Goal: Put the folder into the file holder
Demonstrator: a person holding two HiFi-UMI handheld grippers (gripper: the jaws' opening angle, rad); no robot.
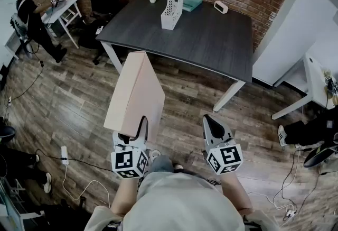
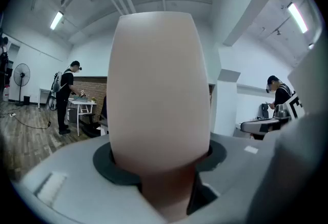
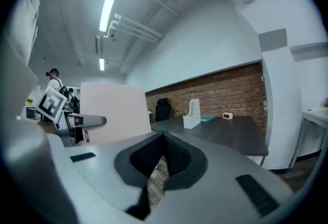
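Where the left hand-held gripper [image 1: 132,132] clamps the folder [image 1: 135,90], its edge hides.

The left gripper [image 1: 138,128] points forward and pinches the bottom of the folder [image 1: 134,92]. The right gripper [image 1: 210,122] is level beside it, jaws pressed together.

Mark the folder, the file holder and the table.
folder [image 1: 134,92]: head view, middle of its broad face.
file holder [image 1: 172,7]: head view, its perforated side wall.
table [image 1: 211,39]: head view, bare part of the top.
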